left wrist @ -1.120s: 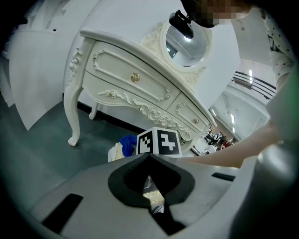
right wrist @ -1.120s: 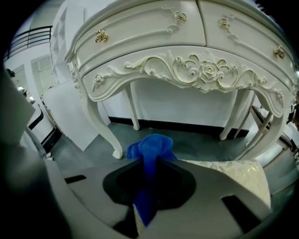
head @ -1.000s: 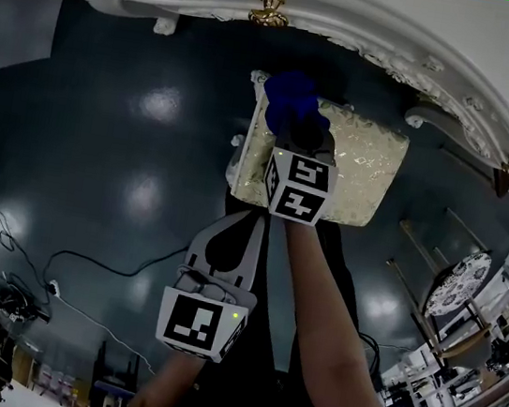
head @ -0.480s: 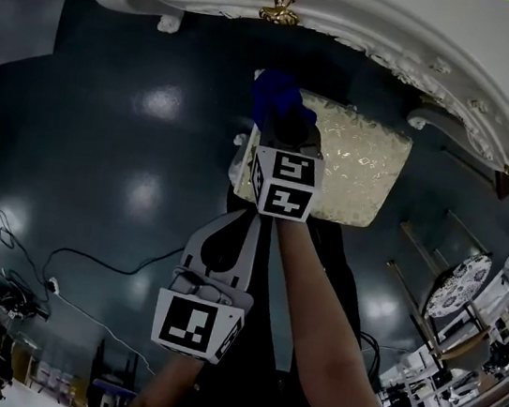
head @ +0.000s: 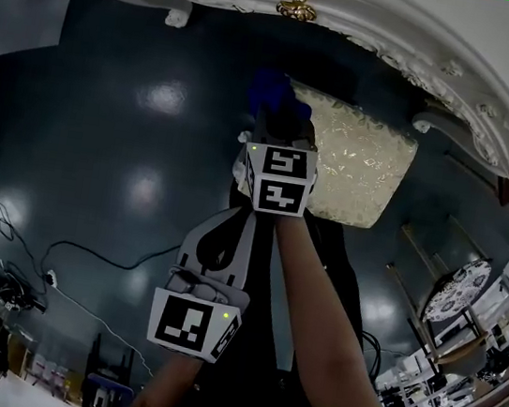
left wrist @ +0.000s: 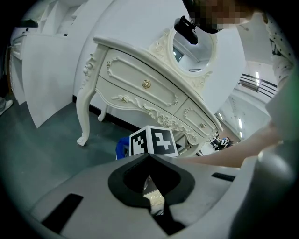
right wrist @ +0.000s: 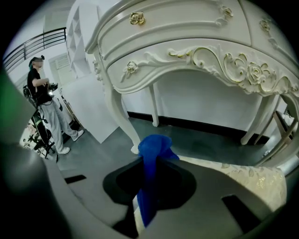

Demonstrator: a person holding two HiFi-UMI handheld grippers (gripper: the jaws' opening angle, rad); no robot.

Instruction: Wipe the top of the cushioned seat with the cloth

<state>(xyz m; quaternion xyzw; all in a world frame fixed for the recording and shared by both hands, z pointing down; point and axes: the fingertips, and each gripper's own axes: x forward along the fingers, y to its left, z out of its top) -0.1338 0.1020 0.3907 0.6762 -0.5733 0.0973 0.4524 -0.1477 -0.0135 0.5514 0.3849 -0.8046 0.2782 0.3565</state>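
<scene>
- The left gripper (left wrist: 149, 158), nearest the person, has its fingers closed together on nothing, just behind the right gripper's marker cube.
- The right gripper (right wrist: 150, 161) has its fingers clamped on a bright blue cloth (right wrist: 153, 144), which bunches out just past the fingertips.
- Below and right of those fingers lies the cream, gold-patterned cushioned seat (right wrist: 254, 179), with the cloth over its far left corner.
- Beyond the fingers stands a white carved dressing table (right wrist: 187, 42) on a dark glossy floor (right wrist: 201, 140).
</scene>
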